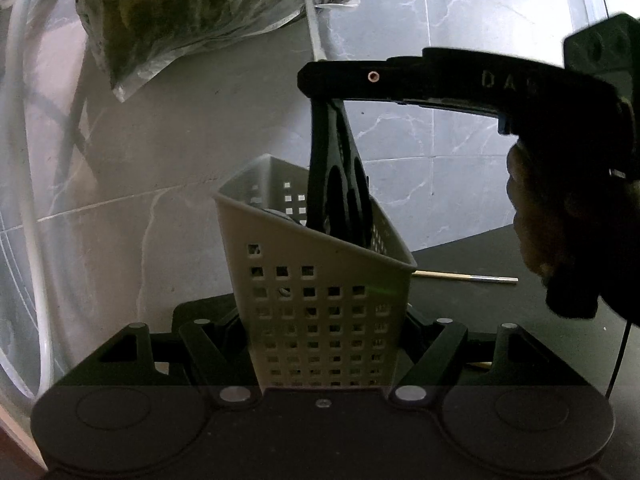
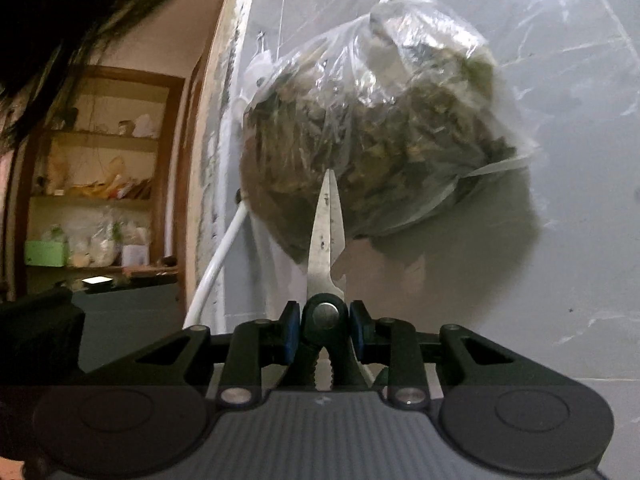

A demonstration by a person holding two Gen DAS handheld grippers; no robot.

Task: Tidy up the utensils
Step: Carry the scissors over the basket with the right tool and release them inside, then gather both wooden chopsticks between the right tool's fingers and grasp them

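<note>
Here the left gripper (image 1: 324,344) clamps the holder (image 1: 320,280); the right gripper (image 2: 325,338) grips scissors (image 2: 328,232), handles inside its rim.

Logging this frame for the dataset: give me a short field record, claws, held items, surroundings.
left claw: shut on the grey perforated caddy
right claw: shut on the scissors at the pivot, blades up, handles down into the caddy
counter: dark, one chopstick lying behind the caddy
wall: plastic bag of dried greens hanging, white cable beside it
</note>
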